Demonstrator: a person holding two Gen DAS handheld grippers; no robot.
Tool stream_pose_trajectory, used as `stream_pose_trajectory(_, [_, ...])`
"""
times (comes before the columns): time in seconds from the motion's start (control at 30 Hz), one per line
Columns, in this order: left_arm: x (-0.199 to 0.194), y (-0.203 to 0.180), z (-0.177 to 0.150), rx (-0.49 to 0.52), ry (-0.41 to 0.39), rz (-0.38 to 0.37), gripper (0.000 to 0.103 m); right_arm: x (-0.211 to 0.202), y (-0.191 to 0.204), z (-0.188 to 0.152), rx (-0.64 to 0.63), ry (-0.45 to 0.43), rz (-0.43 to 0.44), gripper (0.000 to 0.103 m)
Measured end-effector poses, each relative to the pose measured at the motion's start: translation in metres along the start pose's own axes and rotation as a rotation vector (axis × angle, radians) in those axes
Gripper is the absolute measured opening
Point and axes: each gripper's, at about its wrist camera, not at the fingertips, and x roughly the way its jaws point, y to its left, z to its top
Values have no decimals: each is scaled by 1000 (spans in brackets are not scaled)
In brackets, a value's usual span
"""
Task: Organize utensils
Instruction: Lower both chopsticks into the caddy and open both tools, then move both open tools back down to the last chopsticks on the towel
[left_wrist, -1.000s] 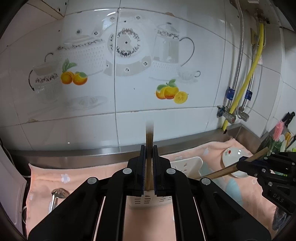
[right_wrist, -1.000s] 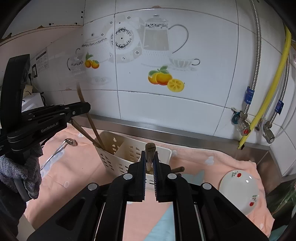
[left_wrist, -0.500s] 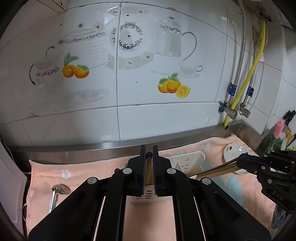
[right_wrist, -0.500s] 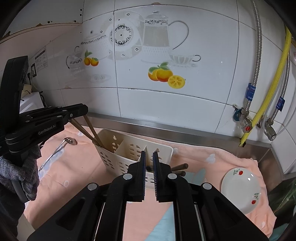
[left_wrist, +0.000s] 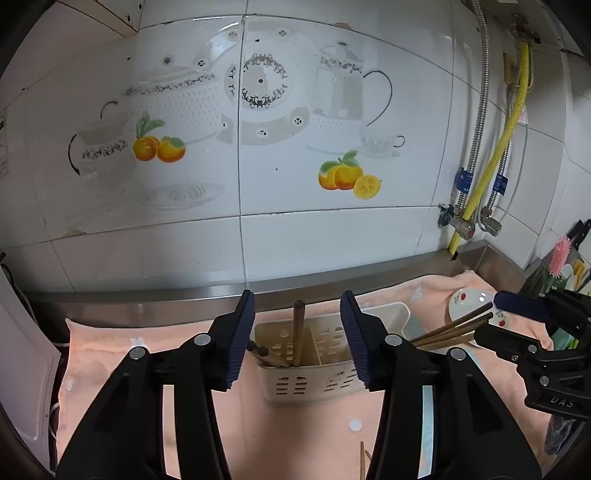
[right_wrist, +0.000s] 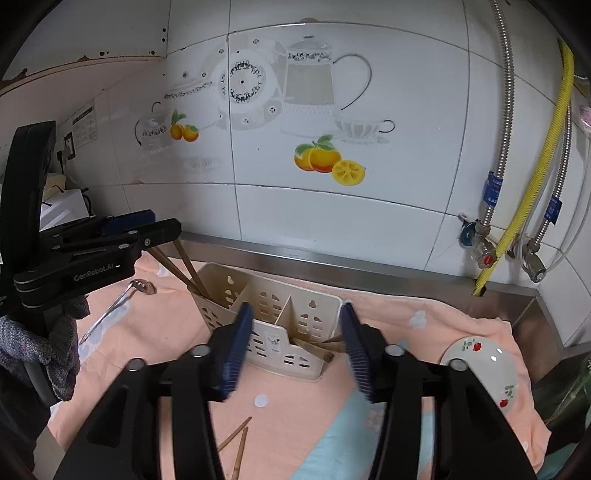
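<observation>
Partly done, judging by the cream perforated plastic utensil caddy (right_wrist: 273, 325) on the peach-pink cloth over the counter (right_wrist: 461, 314). Already inside: brown wooden chopsticks (left_wrist: 297, 332) standing or leaning in the caddy's left-end compartment, and more brown wooden sticks (right_wrist: 317, 349) lying low in the compartment at its opposite end.

Still left outside: two loose wooden chopsticks (right_wrist: 236, 439) flat on the cloth in front of the caddy, and a long-handled metal spoon (right_wrist: 118, 301) on the cloth to the caddy's left. Also beside the caddy, to its right, a small white saucer with red berry print (right_wrist: 484, 365), empty.

Left gripper (left_wrist: 297, 338) hovering just in front of and above the caddy, jaws opening, clamping nothing; only the caddy and its chopsticks visible beyond the gap. Right gripper (right_wrist: 295, 343) likewise just in front of the caddy, jaws opening, nothing pressed between the pads.

Readable writing: "GenRobot.AI" on the left gripper body (right_wrist: 98, 273); "DAS" on the right gripper body (left_wrist: 561, 400). Small sticker on the caddy's front wall too small to read.
</observation>
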Motion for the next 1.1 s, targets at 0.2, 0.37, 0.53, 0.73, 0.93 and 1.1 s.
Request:
stream_pose_trajectory(0.2, [-11,2,-2,-2,-19,22,71,-8,-2,-2,4,-13,-12,64])
stream_pose_trajectory(0.37, [-23,3,-7,-4,-30,28,78,-15,-1,-6,9,-19,-17,68])
stream_pose_trajectory(0.53, [-34,3,-13,0,-39,35,84,-24,-1,-10,9,-29,-21,73])
stream_pose_trajectory(0.73, [-50,6,-26,-11,-44,43,91,-37,0,-19,9,-44,-22,79])
stream_pose_trajectory(0.93, [-68,9,-43,-14,-50,48,94,-52,4,-32,1,-59,-33,82])
stream_pose_trajectory(1.1, [-82,16,-63,-33,-48,50,96,-62,8,-48,-2,-60,-27,85])
